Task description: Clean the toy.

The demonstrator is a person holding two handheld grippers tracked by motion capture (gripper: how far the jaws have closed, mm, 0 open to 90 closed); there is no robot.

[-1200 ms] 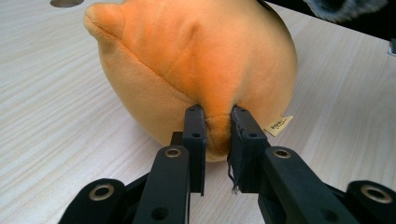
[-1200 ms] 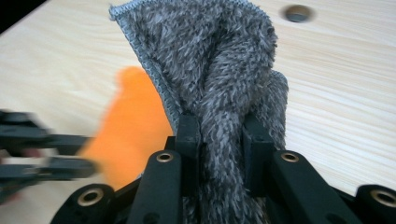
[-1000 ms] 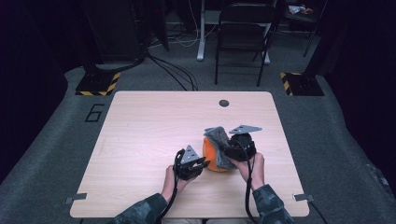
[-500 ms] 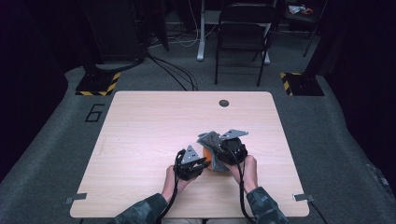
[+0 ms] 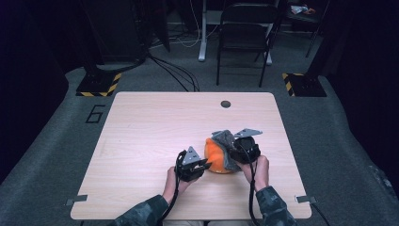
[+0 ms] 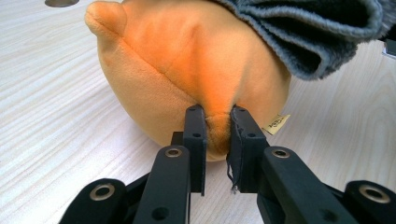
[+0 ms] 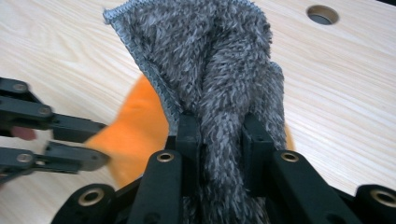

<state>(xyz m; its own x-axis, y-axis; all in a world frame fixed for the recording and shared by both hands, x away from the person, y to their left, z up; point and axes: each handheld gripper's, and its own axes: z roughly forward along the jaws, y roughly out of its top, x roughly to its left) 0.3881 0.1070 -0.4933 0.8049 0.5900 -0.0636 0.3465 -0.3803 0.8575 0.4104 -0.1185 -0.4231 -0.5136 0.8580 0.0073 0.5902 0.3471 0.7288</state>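
Both grippers clamped on a soft toy near the worktop's front edge.

Left gripper [image 6: 217,135] fingers pinch a fold of the orange plush [image 5: 217,157]; right gripper [image 7: 219,135] fingers squeeze the grey fleece cloth [image 7: 219,60], which covers the plush's right side. Hidden seam beneath. Bare worktop [image 5: 141,127] lies open left and behind, grommet hole [image 5: 226,104] farthest.

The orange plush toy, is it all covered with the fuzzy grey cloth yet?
Not yet. Done: the left gripper pinches the orange plush toy steady on the table. In hand: the right gripper holds the grey cloth, draped over one side. Left: most of the orange shows bare.
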